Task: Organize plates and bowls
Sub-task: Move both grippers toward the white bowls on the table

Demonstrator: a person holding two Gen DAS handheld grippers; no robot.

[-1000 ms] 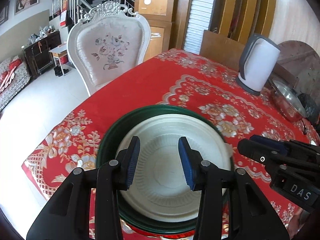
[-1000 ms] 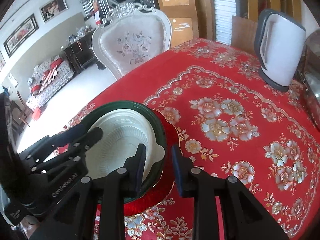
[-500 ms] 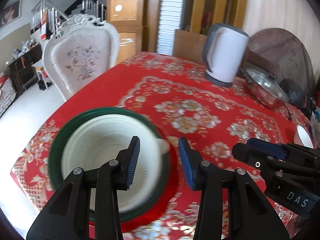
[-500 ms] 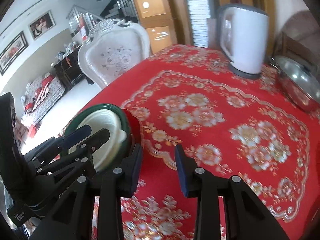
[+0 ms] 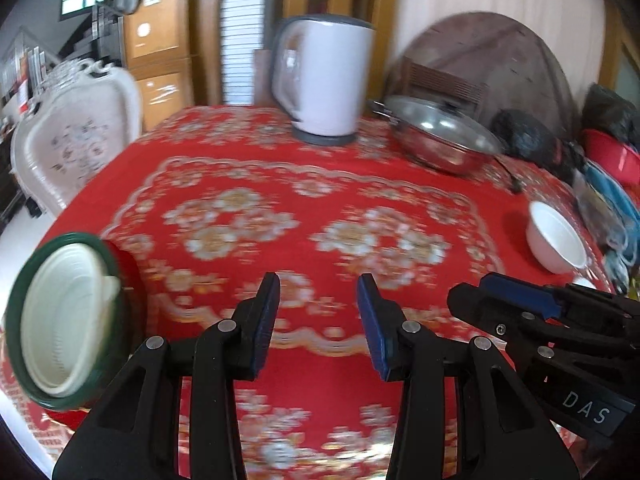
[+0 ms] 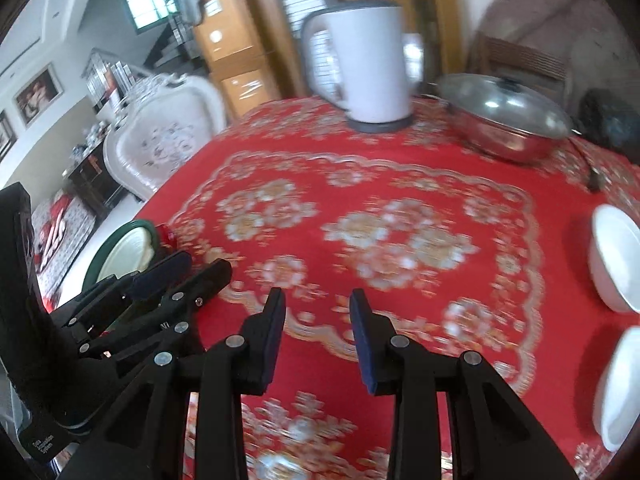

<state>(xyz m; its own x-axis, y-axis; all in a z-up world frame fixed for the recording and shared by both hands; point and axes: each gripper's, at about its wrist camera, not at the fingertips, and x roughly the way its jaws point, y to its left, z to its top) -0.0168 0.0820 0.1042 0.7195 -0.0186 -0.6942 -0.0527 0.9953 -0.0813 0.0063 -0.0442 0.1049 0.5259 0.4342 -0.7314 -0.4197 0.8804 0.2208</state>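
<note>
Blue-padded jaws on the left gripper (image 5: 318, 322) are standing apart with nothing between them, and the right gripper (image 6: 318, 330) is likewise gaping empty over the red tablecloth (image 6: 400, 184). Its jaws have just been opening a little. Outward to the left, one cream plate (image 5: 60, 316) is sitting inside one green plate (image 5: 12, 304) at the table's edge, so that stack is looking done. To the right, two white bowls are waiting apart, a farther one (image 6: 614, 258) and a nearer one (image 6: 618, 388); nesting them is probably what is left. Behind, one kettle (image 6: 368, 60) and one lidded pot (image 6: 508, 116) are standing.
</note>
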